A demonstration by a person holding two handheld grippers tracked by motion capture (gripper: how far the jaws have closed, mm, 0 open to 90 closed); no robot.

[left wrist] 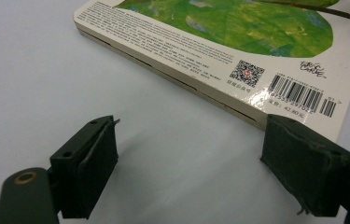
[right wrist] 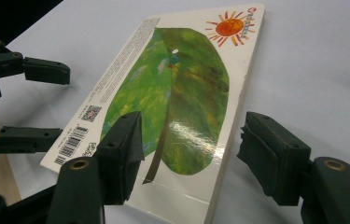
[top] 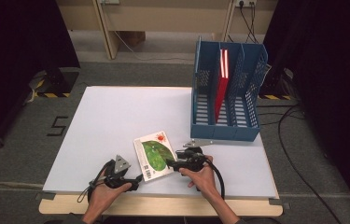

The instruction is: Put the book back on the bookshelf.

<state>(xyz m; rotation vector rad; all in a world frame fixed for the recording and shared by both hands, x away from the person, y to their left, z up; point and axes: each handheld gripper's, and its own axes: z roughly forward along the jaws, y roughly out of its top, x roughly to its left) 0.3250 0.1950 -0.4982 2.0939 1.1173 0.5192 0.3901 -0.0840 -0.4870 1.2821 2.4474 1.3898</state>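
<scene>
One white table [top: 116, 121], one blue three-slot file rack [top: 226, 126] with a red book [top: 221, 84] upright in the middle slot. One leaf-cover book [top: 154, 156] flat near front edge. Two tools, left tool [top: 135, 179] and right tool [top: 170, 163], both spread apart at its corners.

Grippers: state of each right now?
Left gripper: open, holding nothing, at the book's barcode corner.
Right gripper: open, fingers straddling the book's edge, not clamped.
</scene>
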